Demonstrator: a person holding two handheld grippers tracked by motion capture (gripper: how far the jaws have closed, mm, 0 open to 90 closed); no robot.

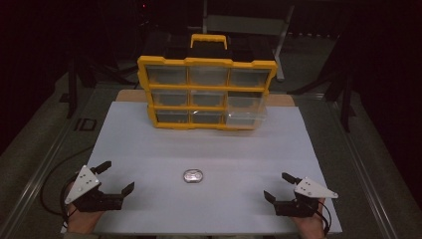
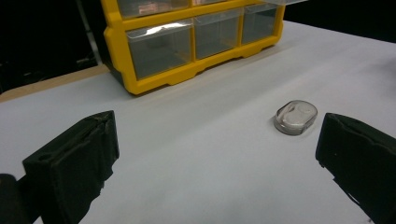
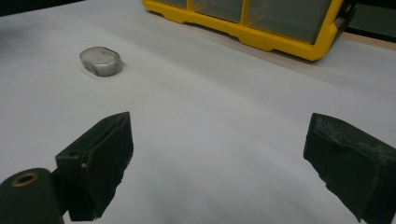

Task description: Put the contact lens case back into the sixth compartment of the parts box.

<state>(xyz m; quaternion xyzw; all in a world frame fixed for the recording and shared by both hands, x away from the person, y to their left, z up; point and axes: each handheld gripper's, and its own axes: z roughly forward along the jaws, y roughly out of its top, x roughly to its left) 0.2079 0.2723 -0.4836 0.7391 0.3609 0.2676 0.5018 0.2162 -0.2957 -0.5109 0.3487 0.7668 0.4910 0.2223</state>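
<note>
Surface: a white surface (image 1: 149,149) under dim light, dark surroundings beyond its edges
Organizer: a yellow-framed parts organizer (image 1: 206,92) stands tilted at the far middle of the surface, with clear drawers in three rows and a yellow handle on top; its lower right drawer (image 1: 244,117) sticks out a little
Small case: a small oval clear case (image 1: 192,176) with something white inside lies flat on the surface, near the middle, between the two grippers and apart from both
Left gripper: left gripper (image 1: 115,178) at the near left corner, held in a hand, jaws released and wide apart, nothing between them
Right gripper: right gripper (image 1: 278,186) at the near right corner, jaws released and wide apart, nothing held
</note>
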